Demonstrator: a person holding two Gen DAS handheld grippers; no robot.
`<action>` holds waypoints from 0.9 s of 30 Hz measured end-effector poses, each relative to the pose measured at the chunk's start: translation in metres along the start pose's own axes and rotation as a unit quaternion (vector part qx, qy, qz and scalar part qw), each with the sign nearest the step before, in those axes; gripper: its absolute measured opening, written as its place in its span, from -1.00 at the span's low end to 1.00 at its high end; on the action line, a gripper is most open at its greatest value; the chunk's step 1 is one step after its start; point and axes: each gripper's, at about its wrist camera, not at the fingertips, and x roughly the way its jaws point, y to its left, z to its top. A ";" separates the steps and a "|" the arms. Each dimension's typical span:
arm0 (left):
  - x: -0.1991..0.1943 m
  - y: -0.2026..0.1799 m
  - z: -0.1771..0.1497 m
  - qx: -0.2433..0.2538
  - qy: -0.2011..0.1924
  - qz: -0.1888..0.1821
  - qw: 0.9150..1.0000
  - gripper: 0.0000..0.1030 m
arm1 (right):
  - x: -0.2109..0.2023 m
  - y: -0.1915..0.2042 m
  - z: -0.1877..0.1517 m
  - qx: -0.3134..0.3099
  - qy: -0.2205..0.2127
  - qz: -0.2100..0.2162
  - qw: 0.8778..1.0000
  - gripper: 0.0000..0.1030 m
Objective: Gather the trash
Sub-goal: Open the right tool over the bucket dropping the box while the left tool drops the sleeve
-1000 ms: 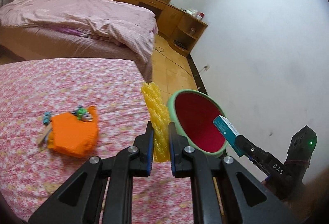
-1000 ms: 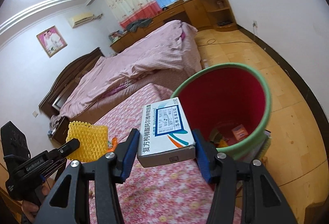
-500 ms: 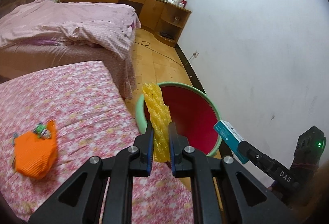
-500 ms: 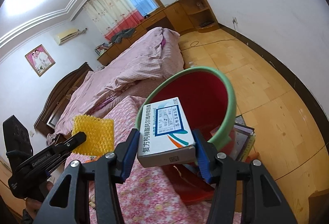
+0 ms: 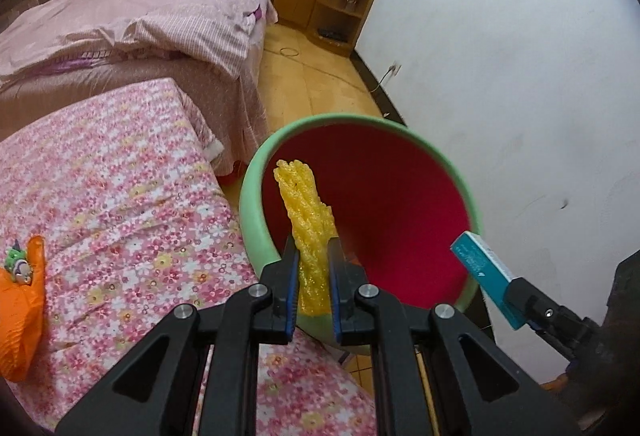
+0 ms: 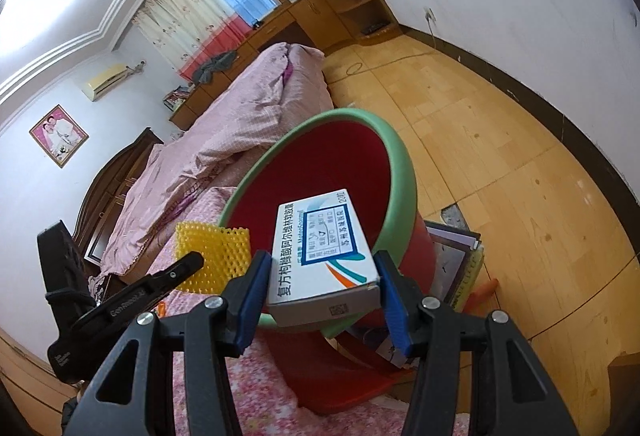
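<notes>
Bedroom, flowery bed (image 5: 120,204) at left. Left gripper (image 5: 313,276) squeezes soft, light yellow foam net (image 5: 306,212) over red bin (image 5: 256,196), mid frame. Right gripper (image 6: 320,292) hugs stiff box (image 6: 322,256) by its sides.

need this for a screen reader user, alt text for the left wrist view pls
The left gripper pinches a yellow foam net over a red bin with a green rim. At right, the right gripper holds a teal box.
</notes>
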 end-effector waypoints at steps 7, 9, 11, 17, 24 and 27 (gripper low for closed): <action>0.008 0.006 -0.004 -0.003 0.001 0.009 1.000 -0.70 | 0.015 -0.006 0.004 0.003 0.010 -0.002 1.000 0.08; 0.009 0.008 -0.003 -0.002 0.002 0.013 1.000 -0.57 | 0.019 -0.005 0.005 0.002 0.013 -0.003 1.000 0.08; 0.011 0.009 -0.002 -0.003 0.004 0.014 1.000 -0.38 | 0.023 -0.005 0.007 -0.001 0.015 -0.005 1.000 0.08; 0.015 0.016 -0.005 -0.026 0.022 0.006 0.999 -0.18 | 0.030 0.001 0.012 -0.015 0.015 -0.017 1.000 0.11; -0.008 0.018 -0.009 -0.028 0.008 0.006 1.000 -0.10 | 0.029 0.002 0.012 -0.007 0.019 -0.015 1.000 0.18; -0.022 0.023 -0.011 -0.034 -0.001 0.008 0.999 -0.03 | 0.028 0.003 0.011 -0.002 0.023 -0.011 1.000 0.18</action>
